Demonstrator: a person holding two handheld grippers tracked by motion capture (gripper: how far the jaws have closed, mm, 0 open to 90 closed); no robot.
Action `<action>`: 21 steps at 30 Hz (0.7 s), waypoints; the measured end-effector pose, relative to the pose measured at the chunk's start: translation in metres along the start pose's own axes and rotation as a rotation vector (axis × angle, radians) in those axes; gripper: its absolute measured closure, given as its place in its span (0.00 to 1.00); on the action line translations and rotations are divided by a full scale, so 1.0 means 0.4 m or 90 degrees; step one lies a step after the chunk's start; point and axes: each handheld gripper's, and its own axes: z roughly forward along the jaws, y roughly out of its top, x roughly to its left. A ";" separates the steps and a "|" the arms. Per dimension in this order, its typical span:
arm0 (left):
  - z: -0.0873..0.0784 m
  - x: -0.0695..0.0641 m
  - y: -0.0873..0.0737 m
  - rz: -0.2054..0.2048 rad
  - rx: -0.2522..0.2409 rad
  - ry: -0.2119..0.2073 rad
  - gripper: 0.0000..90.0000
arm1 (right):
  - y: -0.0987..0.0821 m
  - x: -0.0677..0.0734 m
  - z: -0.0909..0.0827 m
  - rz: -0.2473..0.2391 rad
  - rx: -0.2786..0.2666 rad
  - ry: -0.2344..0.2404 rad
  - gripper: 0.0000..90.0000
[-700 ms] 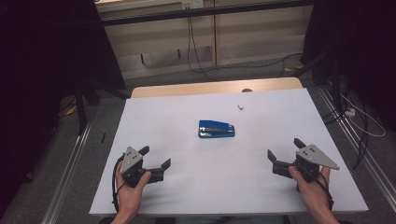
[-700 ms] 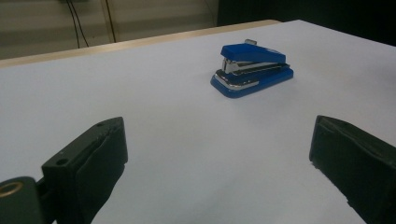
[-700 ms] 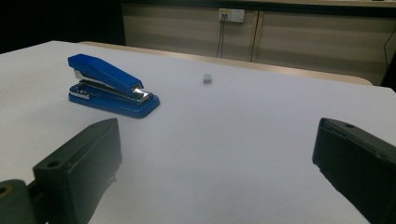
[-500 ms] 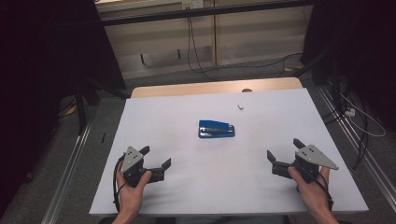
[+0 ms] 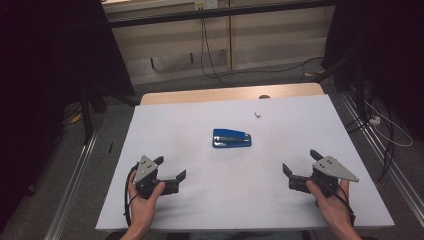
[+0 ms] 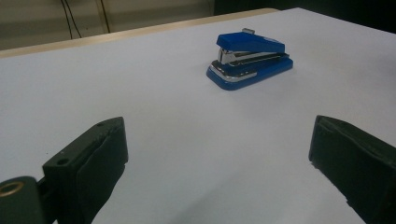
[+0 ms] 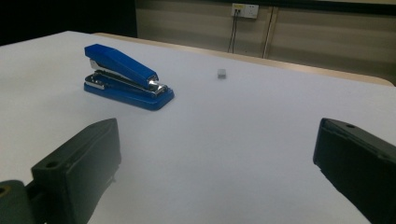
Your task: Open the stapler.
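Both wide open, empty: left gripper (image 5: 171, 170), right gripper (image 5: 300, 166). Between them, farther off, blue stapler (image 5: 231, 138); beyond it, small white piece (image 5: 258, 114). Bare white table (image 5: 225, 195) in between.

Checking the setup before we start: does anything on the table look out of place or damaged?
Nothing looks damaged. The blue stapler sits flat and closed mid-table. One oddity: a tiny grey bit lies loose beyond it, too small to identify.

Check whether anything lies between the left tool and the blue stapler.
Nothing visible does. In the left gripper view, bare white table runs from the open left tool to the blue stapler. The small grey piece lies beyond the stapler.
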 end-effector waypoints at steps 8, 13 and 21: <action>-0.001 0.005 -0.003 -0.019 -0.002 -0.009 0.05 | -0.001 0.015 0.011 0.004 0.012 0.013 0.00; 0.003 0.001 -0.003 -0.009 -0.001 -0.004 0.05 | -0.001 0.030 0.016 0.003 0.015 0.020 0.01; 0.033 0.001 -0.001 0.000 0.010 -0.019 0.07 | -0.003 0.039 0.041 0.007 0.022 0.042 0.01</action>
